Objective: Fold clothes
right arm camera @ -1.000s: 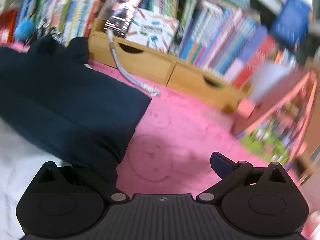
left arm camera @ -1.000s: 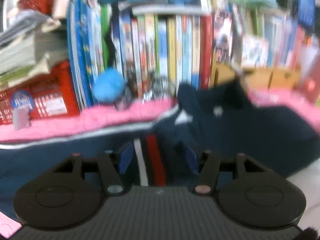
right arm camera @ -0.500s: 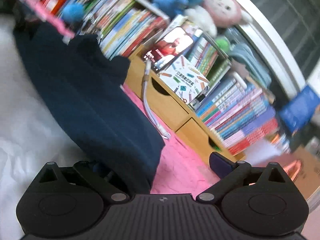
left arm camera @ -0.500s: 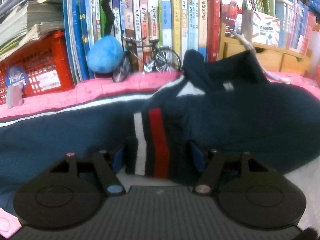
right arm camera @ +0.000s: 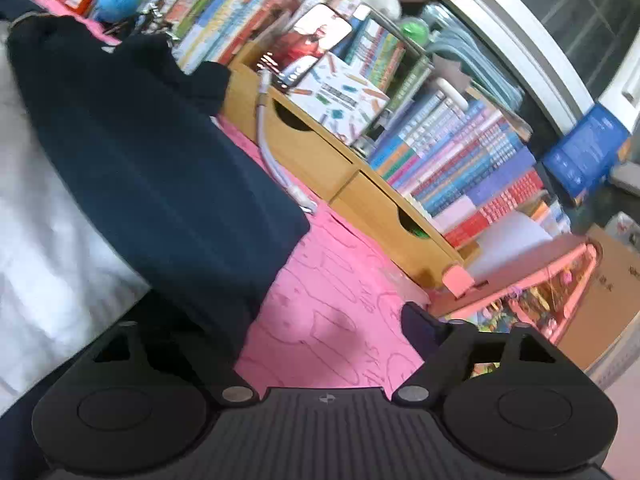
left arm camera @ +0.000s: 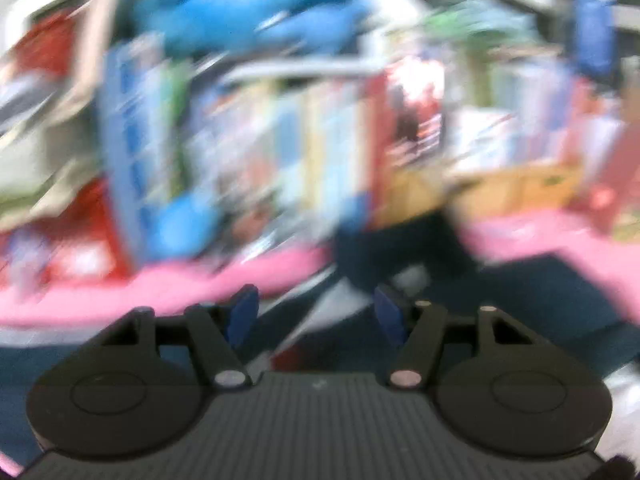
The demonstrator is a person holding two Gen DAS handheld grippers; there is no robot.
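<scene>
The dark blue garment (right arm camera: 160, 184) lies across the left of the frame on the pink mat (right arm camera: 340, 320). The right gripper (right arm camera: 320, 328) has just been closing around its edge; a firm pinch is not visible. The left gripper (left arm camera: 316, 312) is open above the cloth. Both should catch one layer evenly.

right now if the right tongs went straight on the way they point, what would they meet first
Probably the pink mat: the right tongs angle down over it, with the navy garment on their left side. Beyond that lies the wooden drawer unit, though depth is hard to judge.
</scene>
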